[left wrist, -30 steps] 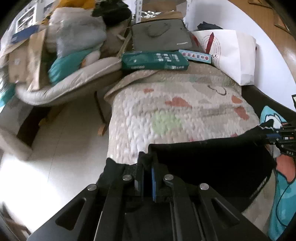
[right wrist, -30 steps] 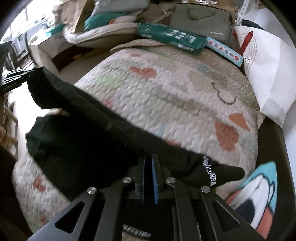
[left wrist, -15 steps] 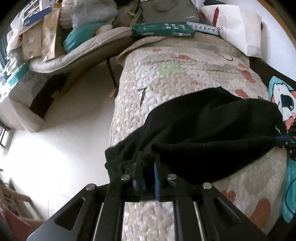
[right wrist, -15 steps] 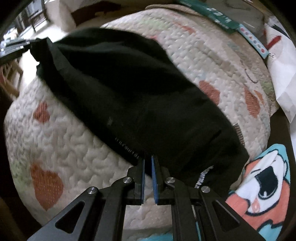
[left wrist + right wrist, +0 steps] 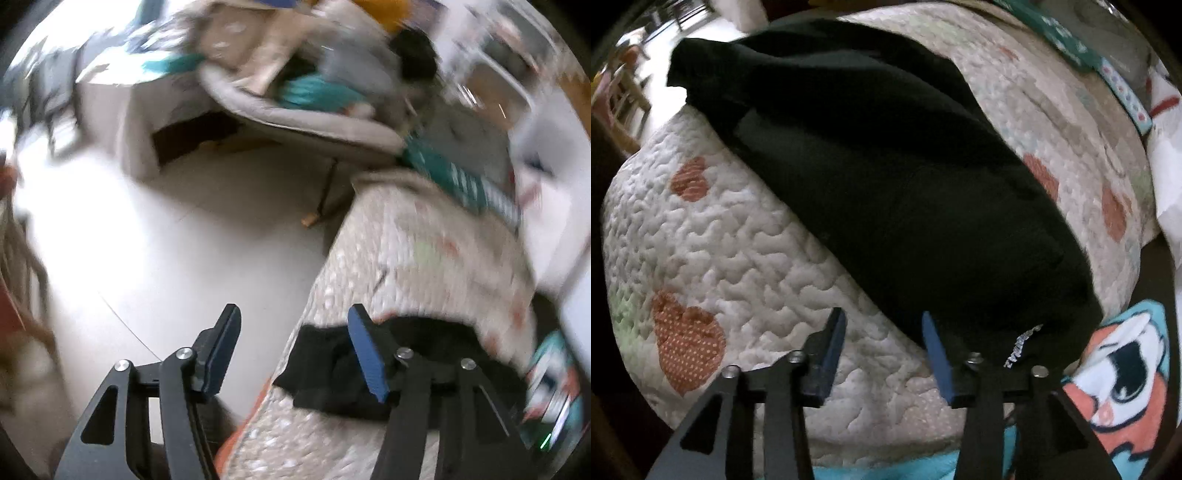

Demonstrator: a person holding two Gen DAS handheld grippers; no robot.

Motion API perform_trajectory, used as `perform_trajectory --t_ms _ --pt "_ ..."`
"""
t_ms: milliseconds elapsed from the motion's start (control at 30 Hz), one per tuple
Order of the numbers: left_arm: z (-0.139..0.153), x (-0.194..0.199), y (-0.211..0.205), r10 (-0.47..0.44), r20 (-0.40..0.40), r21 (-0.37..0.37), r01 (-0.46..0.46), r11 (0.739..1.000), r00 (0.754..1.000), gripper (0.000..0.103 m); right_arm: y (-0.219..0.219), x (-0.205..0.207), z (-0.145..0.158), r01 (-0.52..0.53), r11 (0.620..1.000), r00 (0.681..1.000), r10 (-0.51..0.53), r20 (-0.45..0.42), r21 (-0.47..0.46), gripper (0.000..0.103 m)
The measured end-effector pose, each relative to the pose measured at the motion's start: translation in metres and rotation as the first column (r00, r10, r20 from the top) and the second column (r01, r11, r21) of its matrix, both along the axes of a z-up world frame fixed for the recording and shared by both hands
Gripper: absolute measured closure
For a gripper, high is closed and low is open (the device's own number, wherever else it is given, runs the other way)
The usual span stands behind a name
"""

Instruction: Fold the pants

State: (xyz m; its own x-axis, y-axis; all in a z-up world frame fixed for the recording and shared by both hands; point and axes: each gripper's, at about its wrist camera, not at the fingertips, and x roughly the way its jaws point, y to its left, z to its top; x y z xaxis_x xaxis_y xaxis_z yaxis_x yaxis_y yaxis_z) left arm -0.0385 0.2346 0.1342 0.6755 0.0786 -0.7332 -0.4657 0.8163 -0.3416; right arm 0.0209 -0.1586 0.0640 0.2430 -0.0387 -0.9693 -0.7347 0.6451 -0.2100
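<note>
The black pants (image 5: 886,177) lie folded in a long band across the quilted bedspread (image 5: 738,258). A white label shows at their near right end. My right gripper (image 5: 882,325) is open and empty, just in front of the pants' near edge. In the blurred left wrist view, my left gripper (image 5: 291,325) is open and empty, raised beside the bed edge, with the pants' end (image 5: 332,369) behind its right finger (image 5: 365,358).
A cartoon-print blanket (image 5: 1119,376) lies at the bed's right end. A teal box (image 5: 461,181) and a white bag (image 5: 1167,147) sit at the far end. Left of the bed are pale floor (image 5: 184,240) and a cluttered lounger (image 5: 295,114).
Both grippers have opened and let go of the pants, which now rest folded on the bed. The left gripper has swung away toward the floor side.
</note>
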Motion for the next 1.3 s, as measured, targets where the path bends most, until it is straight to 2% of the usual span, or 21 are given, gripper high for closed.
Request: perform_trajectory --t_ms 67,133,233,333,400,433,567,667,700,833,867,900,933,967,1100,1167,1300 --pt "-0.002 0.007 0.012 0.041 -0.013 -0.04 -0.041 0.998 0.999 0.042 0.004 -0.002 0.02 -0.004 0.999 1.0 0.003 0.022 0.041 0.054" --pt "-0.008 0.019 0.015 0.055 -0.039 -0.037 -0.056 0.998 0.998 0.042 0.011 -0.003 0.042 -0.002 0.996 0.998 -0.003 0.055 0.094 0.053" --pt "-0.018 0.034 0.016 0.08 -0.037 -0.048 -0.082 0.996 0.996 0.042 0.039 0.005 0.069 0.0 0.981 0.997 -0.015 0.076 0.196 0.053" --pt "-0.031 0.04 0.021 0.116 -0.024 -0.043 -0.117 0.992 0.993 0.042 0.084 0.012 0.083 -0.037 0.959 0.996 0.012 0.091 0.281 0.053" --pt "-0.039 0.038 0.024 0.136 -0.028 -0.002 -0.137 0.991 0.99 0.042 0.126 0.022 0.085 -0.093 0.94 0.992 0.06 0.11 0.329 0.053" --pt "-0.043 0.036 0.027 0.15 -0.04 0.007 -0.15 0.989 0.988 0.042 0.14 0.026 0.084 -0.11 0.934 0.991 0.075 0.113 0.339 0.054" --pt "-0.051 0.03 0.047 0.204 -0.034 -0.091 -0.206 0.974 0.978 0.042 0.223 0.04 0.06 -0.202 0.918 0.978 0.171 0.118 0.341 0.053" --pt "-0.05 0.026 0.056 0.235 -0.02 -0.128 -0.236 0.963 0.972 0.042 0.265 0.037 0.029 -0.303 0.913 0.953 0.283 0.11 0.274 0.054" --pt "-0.051 0.025 0.06 0.239 -0.017 -0.148 -0.239 0.96 0.971 0.042 0.28 0.032 0.013 -0.352 0.908 0.936 0.333 0.119 0.226 0.054" --pt "-0.051 0.023 0.063 0.239 -0.009 -0.206 -0.236 0.95 0.971 0.042 0.299 0.028 -0.028 -0.434 0.892 0.9 0.425 0.094 0.123 0.054" --pt "-0.05 0.023 0.064 0.236 0.0 -0.222 -0.23 0.948 0.972 0.042 0.302 0.028 -0.037 -0.439 0.892 0.898 0.434 0.072 0.107 0.066" --pt "-0.048 0.023 0.064 0.235 0.006 -0.231 -0.227 0.946 0.972 0.042 0.305 0.027 -0.042 -0.438 0.894 0.899 0.435 0.052 0.094 0.084" --pt "-0.047 0.022 0.065 0.236 0.013 -0.236 -0.226 0.945 0.972 0.042 0.308 0.027 -0.04 -0.437 0.894 0.899 0.433 0.067 0.099 0.088" --pt "-0.045 0.021 0.065 0.241 0.022 -0.243 -0.228 0.943 0.97 0.042 0.311 0.028 -0.037 -0.431 0.895 0.902 0.426 0.066 0.113 0.098" --pt "-0.041 0.013 0.072 0.279 0.047 -0.251 -0.259 0.933 0.959 0.042 0.324 0.046 -0.025 -0.371 0.913 0.928 0.362 0.084 0.168 0.099" --pt "-0.041 0.011 0.074 0.294 0.047 -0.251 -0.274 0.928 0.955 0.042 0.333 0.054 -0.025 -0.335 0.922 0.942 0.327 0.07 0.196 0.103" --pt "-0.045 0.012 0.076 0.299 0.031 -0.248 -0.283 0.926 0.954 0.042 0.351 0.066 -0.029 -0.261 0.93 0.964 0.264 0.026 0.257 0.102"
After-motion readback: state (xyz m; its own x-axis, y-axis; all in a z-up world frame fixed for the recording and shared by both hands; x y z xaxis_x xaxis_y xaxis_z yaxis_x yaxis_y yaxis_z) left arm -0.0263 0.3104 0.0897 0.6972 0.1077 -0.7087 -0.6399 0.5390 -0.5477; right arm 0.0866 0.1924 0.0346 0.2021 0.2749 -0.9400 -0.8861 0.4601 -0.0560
